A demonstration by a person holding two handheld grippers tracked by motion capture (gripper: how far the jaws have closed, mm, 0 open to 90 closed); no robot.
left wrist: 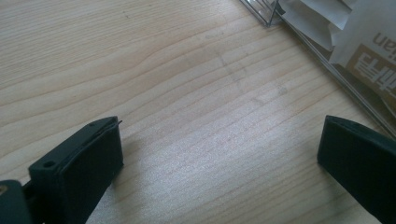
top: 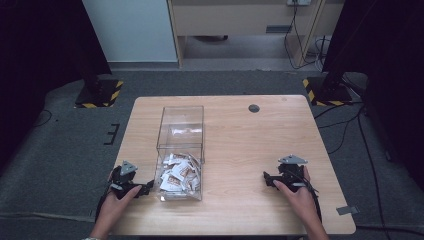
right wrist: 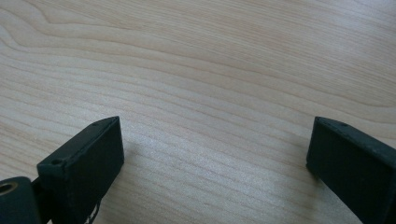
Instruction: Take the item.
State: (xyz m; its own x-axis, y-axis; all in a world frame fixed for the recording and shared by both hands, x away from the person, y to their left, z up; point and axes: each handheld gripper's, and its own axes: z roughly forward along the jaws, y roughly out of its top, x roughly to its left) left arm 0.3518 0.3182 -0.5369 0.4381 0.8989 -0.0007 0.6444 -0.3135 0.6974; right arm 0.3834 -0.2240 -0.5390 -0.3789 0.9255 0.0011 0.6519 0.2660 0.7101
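Observation:
A clear plastic box (top: 180,150) stands on the wooden table (top: 240,135), left of centre, with several white and brown sachets (top: 179,175) piled in its near end. My left gripper (top: 145,188) rests on the table just left of the box, held by a hand, pointing toward it. Its jaws stand wide apart over bare wood (left wrist: 219,144), with the box corner (left wrist: 299,28) and sachets (left wrist: 364,46) ahead at the upper right. My right gripper (top: 267,179) lies at the table's near right, open over bare wood (right wrist: 215,144), nothing between its jaws.
A dark round cable hole (top: 254,108) sits near the table's far edge. Two stand bases with yellow-black tape (top: 100,92) (top: 322,90) flank the table on the carpet. Cables (top: 350,130) trail on the floor at the right. Bare wood lies between box and right gripper.

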